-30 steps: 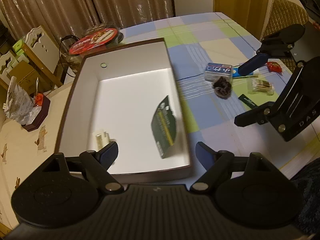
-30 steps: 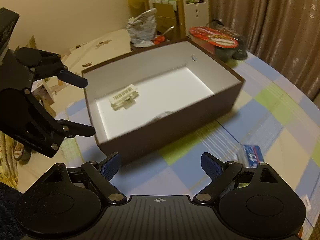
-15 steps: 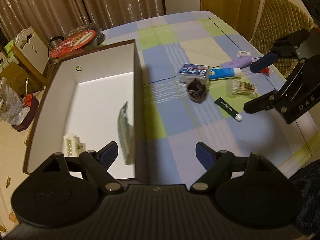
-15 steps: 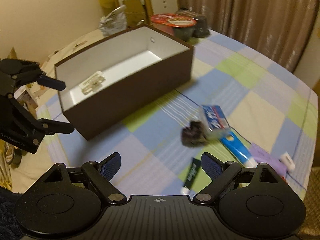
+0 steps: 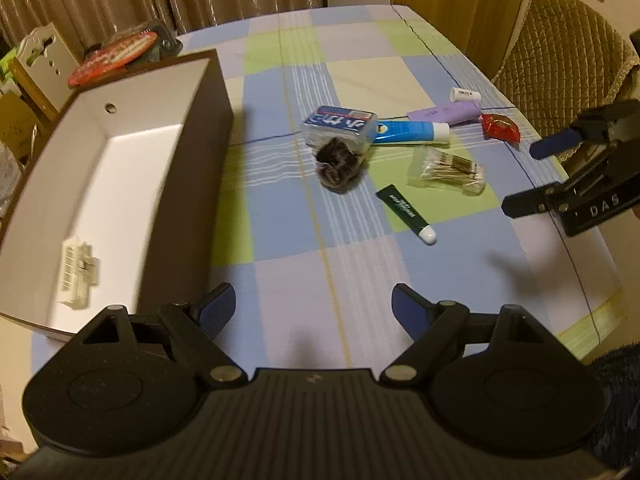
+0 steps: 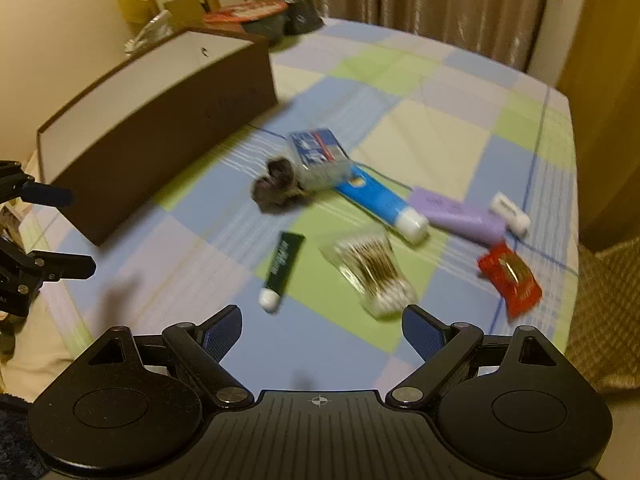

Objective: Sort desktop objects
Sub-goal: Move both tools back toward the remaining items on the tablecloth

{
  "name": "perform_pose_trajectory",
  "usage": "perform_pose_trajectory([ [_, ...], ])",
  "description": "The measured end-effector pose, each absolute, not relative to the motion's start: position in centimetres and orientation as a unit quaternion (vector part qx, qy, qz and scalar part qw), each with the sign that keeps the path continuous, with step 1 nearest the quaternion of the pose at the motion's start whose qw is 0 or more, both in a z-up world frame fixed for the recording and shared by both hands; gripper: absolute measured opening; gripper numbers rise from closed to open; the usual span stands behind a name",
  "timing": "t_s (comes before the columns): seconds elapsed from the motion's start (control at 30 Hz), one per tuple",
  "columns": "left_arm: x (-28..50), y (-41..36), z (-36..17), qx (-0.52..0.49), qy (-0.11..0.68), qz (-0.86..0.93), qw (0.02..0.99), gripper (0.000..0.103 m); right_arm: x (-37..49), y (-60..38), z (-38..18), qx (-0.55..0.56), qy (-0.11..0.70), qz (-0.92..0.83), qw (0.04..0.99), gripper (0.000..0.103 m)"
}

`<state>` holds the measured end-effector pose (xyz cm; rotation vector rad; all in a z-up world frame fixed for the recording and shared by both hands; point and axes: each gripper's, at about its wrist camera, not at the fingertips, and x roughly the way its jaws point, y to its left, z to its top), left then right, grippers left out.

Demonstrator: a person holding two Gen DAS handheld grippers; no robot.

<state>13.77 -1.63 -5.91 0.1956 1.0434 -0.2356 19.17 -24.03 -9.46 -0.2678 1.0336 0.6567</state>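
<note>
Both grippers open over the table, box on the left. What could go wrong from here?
1. The dark hair tie lies against the clear blue-label case, which touches the blue tube; grabbing one will likely drag its neighbours.
2. The bag of cotton swabs looks slippery and may slide out of the right gripper.
3. The box has a tall wall; a low carry by the left gripper might clip it.

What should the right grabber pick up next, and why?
Probably lower the right gripper, open and empty, onto the bag of cotton swabs. It lies nearest, just ahead of the fingers, apart from the other things, and still outside the brown box.
</note>
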Motion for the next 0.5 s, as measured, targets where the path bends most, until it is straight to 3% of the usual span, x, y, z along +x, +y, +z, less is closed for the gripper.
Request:
perform_pose_trajectory([
  [0.5, 15.8, -7.6, -10.3, 0.087, 0.519, -0.096, 0.845, 0.083, 21.5, -28.4, -13.9, -0.115, 0.528, 0.283, 0.792, 0.090],
])
